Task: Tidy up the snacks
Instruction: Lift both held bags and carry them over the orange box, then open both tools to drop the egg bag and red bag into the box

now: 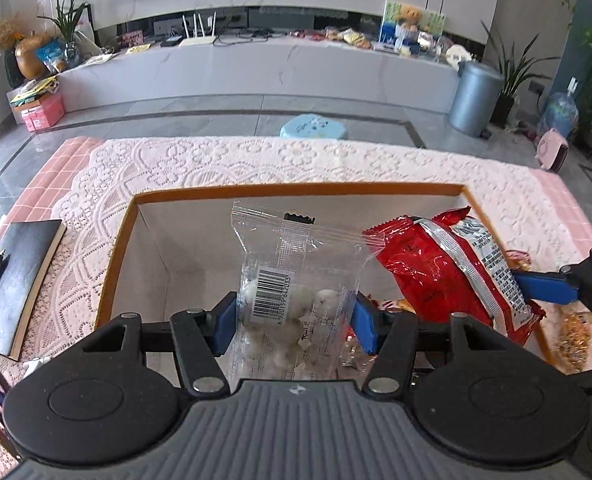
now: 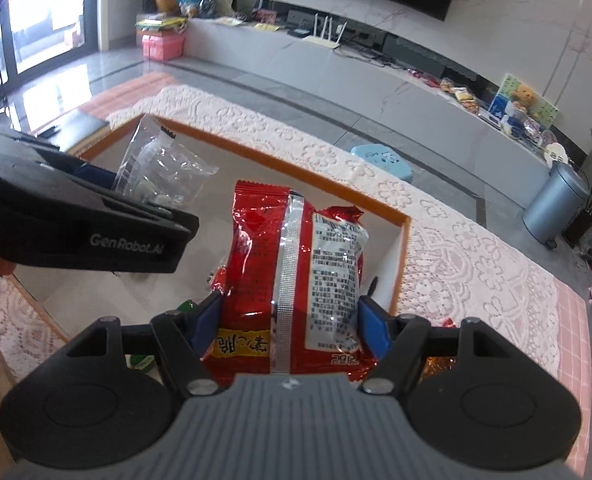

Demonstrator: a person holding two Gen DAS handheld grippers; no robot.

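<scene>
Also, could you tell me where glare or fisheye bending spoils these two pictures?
Left wrist view: the box rim and table edge bow, and the clear snack bag shows bright glints. Right wrist view: the window at upper left is blown out, and its light reflects off the floor.

We see both wrist cameras close above the box (image 1: 280, 190) (image 2: 399, 280), facing the TV wall; both views share it.
</scene>
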